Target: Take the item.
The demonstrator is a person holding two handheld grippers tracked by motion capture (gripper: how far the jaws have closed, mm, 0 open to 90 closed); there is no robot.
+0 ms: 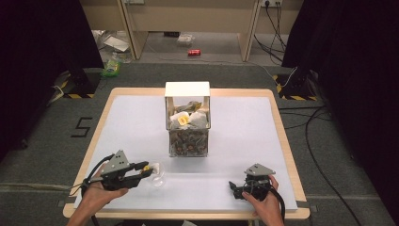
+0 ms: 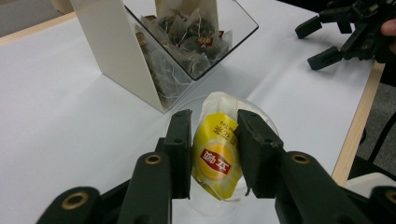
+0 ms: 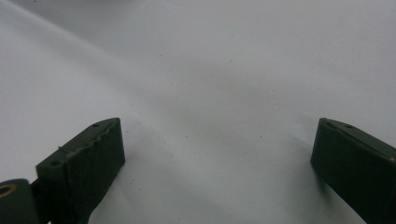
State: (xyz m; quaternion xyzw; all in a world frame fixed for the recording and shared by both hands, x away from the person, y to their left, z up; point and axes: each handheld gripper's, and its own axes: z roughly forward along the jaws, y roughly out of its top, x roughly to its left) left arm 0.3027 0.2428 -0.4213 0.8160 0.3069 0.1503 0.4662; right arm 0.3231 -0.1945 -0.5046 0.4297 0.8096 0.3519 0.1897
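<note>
Teabag (image 2: 216,161) pinched in left tool (image 2: 212,154), angled down over clear dish (image 2: 266,122).

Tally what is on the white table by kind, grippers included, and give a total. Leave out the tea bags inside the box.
Grippers: 2, left gripper and right gripper
Yellow tea bag packet: 1
Clear round dish: 1
Tea bag box: 1
Total: 5

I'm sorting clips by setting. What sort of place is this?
Probably a lab or recording room: black curtains flank a white-topped table, cables trail over grey carpet, and hazard-taped stand bases sit beside it.
</note>
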